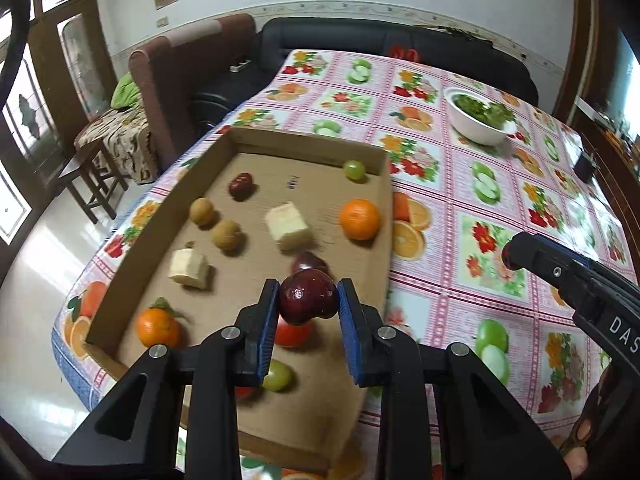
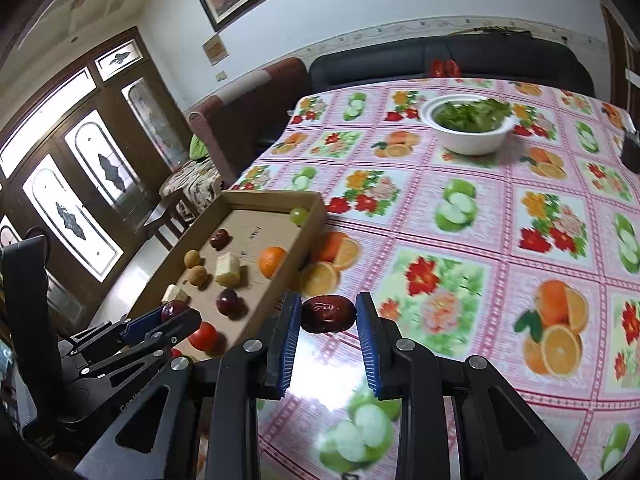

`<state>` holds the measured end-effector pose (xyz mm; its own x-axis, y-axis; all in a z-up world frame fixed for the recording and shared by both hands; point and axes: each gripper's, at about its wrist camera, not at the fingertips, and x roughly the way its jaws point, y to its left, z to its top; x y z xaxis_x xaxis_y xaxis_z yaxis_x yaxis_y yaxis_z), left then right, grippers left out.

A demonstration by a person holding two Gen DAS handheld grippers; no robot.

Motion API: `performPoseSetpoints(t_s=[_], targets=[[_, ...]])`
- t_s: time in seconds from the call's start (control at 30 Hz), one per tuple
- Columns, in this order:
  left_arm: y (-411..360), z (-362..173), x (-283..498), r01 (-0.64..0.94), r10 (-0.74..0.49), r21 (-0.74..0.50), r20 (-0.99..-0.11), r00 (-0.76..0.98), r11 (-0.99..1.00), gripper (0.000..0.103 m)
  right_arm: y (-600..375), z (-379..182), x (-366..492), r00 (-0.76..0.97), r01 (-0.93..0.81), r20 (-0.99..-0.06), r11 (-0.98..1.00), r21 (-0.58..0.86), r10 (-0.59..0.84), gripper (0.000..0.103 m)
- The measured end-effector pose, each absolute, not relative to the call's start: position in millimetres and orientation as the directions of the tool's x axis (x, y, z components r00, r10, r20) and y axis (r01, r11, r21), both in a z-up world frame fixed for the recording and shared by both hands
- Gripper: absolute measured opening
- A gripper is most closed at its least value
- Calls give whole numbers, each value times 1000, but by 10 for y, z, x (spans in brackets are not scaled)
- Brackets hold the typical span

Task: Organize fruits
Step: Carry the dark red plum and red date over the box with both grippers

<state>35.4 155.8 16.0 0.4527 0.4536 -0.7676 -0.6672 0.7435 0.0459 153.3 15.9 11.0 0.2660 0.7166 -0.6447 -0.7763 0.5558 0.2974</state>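
Each gripper pinches one dark red fruit above the table.

The left gripper (image 1: pixel 308 300) clamps a glossy dark red plum (image 1: pixel 307 297) between its blue pads, held above the near end of the cardboard tray (image 1: pixel 182 196). The right gripper (image 2: pixel 328 314) clamps a wrinkled red date (image 2: pixel 328 314) over the fruit-print tablecloth (image 2: pixel 460 240), just beside the tray's right wall. Inside the tray lie a second plum (image 1: pixel 308 263), a tomato (image 1: pixel 294 334) and a green grape (image 1: pixel 277 376) near the front, an orange (image 1: pixel 359 219) by the right wall, a leafed orange (image 1: pixel 157 327) at the near left corner, two pale fruit chunks (image 1: pixel 288 226), two brown longans (image 1: pixel 202 211), another date (image 1: pixel 241 185), and a grape (image 1: pixel 354 170) in the far right corner. A white bowl of greens (image 1: pixel 478 114) sits well apart toward the table's far edge.
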Motion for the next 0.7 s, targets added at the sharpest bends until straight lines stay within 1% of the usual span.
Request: performPoseSetpoints(t_s=[0.37,0.7], targets=[[1854,179,185,-716,487,46,-763,425,697,27,556,104,1458,220,-810,-651,508,293,726,28],[1973,179,174,-729,500,58,-764,408,682,27,736,101,1477,207,-820,-656,495,288,726,28]])
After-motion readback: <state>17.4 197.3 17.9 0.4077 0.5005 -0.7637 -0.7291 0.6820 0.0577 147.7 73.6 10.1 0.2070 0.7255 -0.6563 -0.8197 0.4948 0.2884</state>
